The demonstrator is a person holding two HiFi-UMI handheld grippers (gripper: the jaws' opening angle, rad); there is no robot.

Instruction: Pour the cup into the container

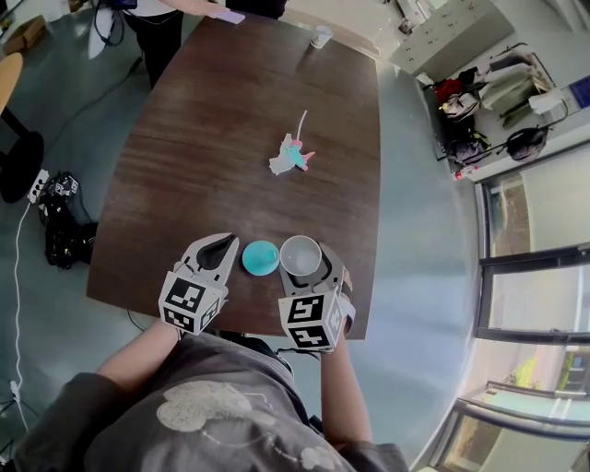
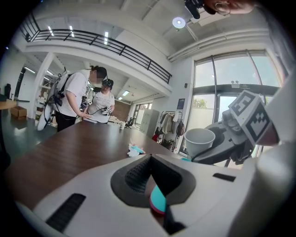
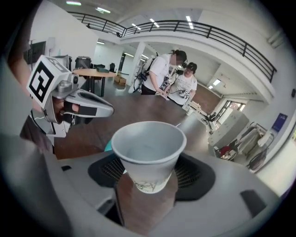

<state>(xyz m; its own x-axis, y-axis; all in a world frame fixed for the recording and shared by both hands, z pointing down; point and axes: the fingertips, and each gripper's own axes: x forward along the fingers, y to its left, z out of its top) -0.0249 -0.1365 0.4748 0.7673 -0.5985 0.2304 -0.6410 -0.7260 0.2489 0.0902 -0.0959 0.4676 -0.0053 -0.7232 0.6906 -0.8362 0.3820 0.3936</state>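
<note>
Now, paper cup [image 1: 300, 255] upright in right gripper [image 3: 147, 173] beside teal container [image 1: 260, 257]

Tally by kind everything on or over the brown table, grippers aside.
Cups: 2, held cup, far cup
Teal container: 1
Crumpled pink-and-teal item: 1
Pale flat sheet, far edge: 1
Total: 5

The head camera looks steeply down onto the near end of the table [image 1: 230, 138], with the left gripper [image 1: 226, 251] and right gripper [image 1: 302, 265] side by side. The left gripper view skims low, almost level, the teal dish [image 2: 157, 200] right under its lens. The right gripper view tilts down, close on the paper cup [image 3: 148, 148]. Both face the two people [image 3: 175, 74] at the far end, each catching the other gripper.
</note>
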